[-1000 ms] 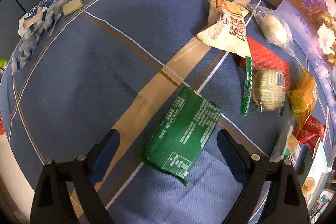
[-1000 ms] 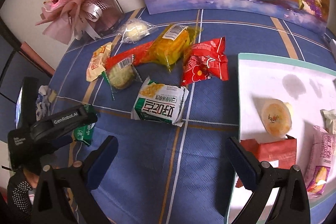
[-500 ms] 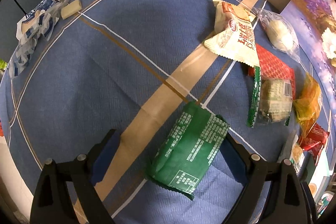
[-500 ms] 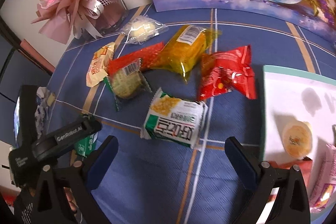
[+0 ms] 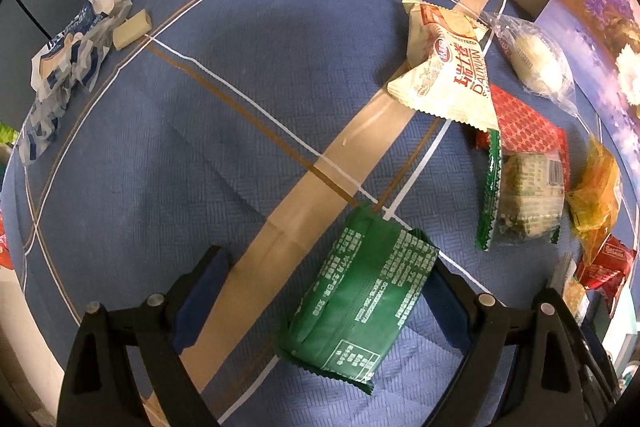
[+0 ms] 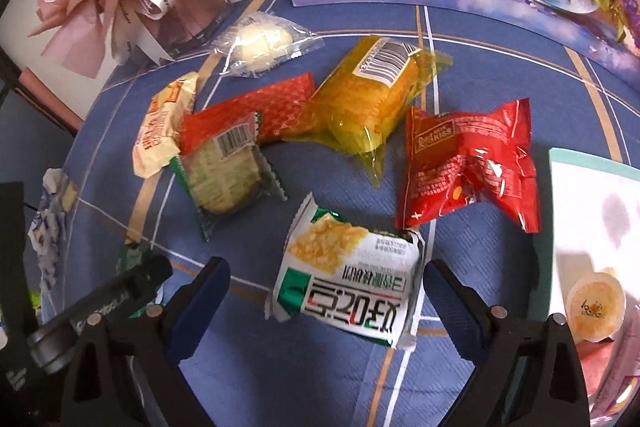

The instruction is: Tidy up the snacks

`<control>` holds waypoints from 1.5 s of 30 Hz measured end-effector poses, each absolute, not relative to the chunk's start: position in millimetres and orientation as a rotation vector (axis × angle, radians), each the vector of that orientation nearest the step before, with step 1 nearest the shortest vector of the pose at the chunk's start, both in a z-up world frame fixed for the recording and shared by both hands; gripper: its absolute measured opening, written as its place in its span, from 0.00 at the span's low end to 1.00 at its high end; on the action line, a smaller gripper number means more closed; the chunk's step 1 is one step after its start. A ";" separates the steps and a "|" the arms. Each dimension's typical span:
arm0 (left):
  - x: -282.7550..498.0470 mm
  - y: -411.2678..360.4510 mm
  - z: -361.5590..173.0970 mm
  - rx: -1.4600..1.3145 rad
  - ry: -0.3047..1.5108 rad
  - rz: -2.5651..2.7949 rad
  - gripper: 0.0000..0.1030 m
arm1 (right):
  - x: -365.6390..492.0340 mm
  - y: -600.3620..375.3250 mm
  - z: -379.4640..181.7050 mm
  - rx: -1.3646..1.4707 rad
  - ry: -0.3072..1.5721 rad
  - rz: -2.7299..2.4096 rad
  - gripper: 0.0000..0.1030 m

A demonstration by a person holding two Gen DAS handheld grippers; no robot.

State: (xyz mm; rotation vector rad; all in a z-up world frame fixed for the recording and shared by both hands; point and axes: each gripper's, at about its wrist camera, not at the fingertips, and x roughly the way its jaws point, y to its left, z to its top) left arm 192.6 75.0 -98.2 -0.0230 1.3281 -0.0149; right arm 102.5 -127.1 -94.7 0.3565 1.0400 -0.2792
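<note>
A green snack packet (image 5: 356, 303) lies on the blue tablecloth between the fingers of my left gripper (image 5: 324, 279). That gripper is open, and the packet sits close to its right finger. A white-and-green corn snack packet (image 6: 348, 275) lies between the fingers of my right gripper (image 6: 326, 279). Its jaws are closing and the pads are not pressing on the packet. The right finger stands near the packet's edge. The left gripper (image 6: 92, 315) and the green packet (image 6: 134, 255) show at the lower left of the right wrist view.
Behind the corn packet lie a red packet (image 6: 468, 167), a yellow one (image 6: 372, 99), a flat red one (image 6: 260, 107), a green-edged cake (image 6: 224, 179), a cream packet (image 5: 448, 67) and a clear-wrapped bun (image 6: 260, 41). A white tray (image 6: 592, 195) holds a jelly cup (image 6: 596, 307). Crumpled wrappers (image 5: 68, 67) lie far left.
My right gripper has moved left and down over the corn packet, which now lies between its fingers; the tray has slid to the right edge. The left gripper has edged onto the green packet.
</note>
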 end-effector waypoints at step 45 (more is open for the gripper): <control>128.4 38.2 -16.3 -0.049 1.186 -0.200 0.40 | 20.2 -117.2 -42.5 0.313 0.946 -0.320 0.57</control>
